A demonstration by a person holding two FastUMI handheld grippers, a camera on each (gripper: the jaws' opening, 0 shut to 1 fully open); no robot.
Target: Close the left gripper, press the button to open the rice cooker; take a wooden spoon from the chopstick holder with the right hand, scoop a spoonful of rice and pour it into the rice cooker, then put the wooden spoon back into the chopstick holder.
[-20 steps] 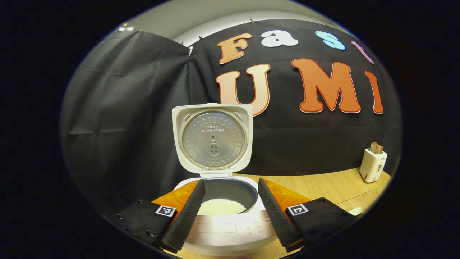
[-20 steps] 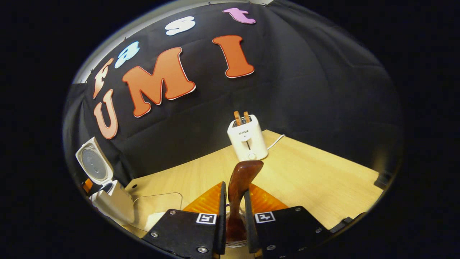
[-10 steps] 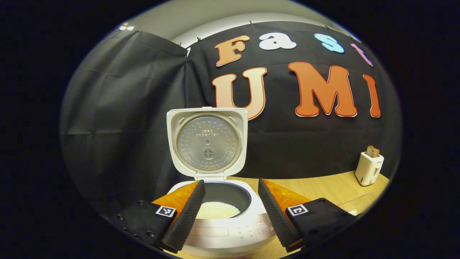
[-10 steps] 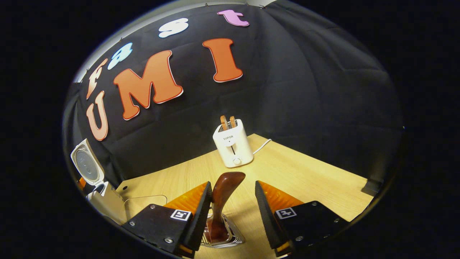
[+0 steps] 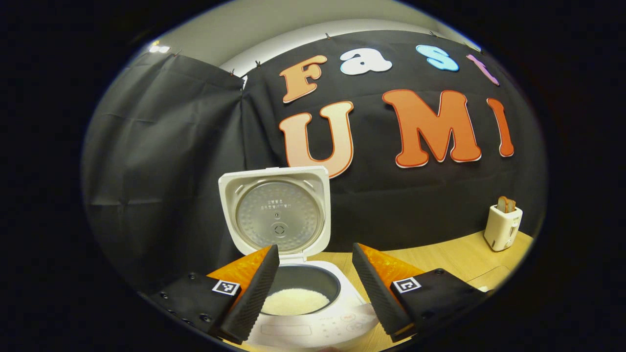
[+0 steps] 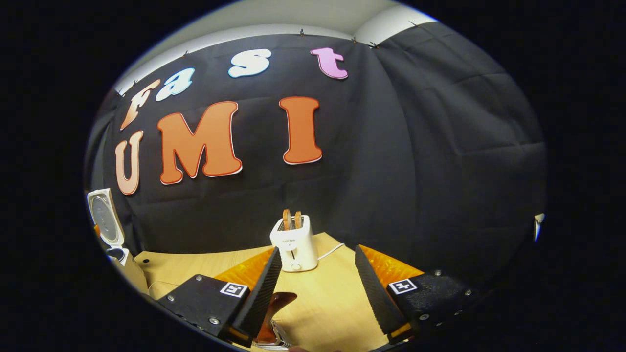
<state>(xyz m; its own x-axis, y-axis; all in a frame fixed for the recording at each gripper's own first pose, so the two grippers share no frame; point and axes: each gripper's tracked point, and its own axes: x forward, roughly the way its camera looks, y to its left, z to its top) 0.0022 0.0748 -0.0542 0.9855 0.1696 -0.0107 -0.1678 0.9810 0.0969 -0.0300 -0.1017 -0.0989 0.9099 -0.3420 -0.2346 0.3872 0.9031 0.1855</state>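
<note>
The white rice cooker [image 5: 303, 298] stands on the pale wooden table [image 6: 332, 303] with its lid upright and white rice in its dark pot, while the reddish-brown wooden spoon [image 6: 276, 313] sits handle-up in a ribbed metal chopstick holder [image 6: 274, 340] at the bottom edge of the right gripper view. The step in hand looks like leaving the spoon stowed, best done by drawing the right claw [image 6: 318, 288] straight up and clear without nudging the handle. Both claws are spread and empty: the right looks level toward a white toaster [image 6: 294, 243], and the left claw [image 5: 313, 283] hovers just above the cooker's front.
</note>
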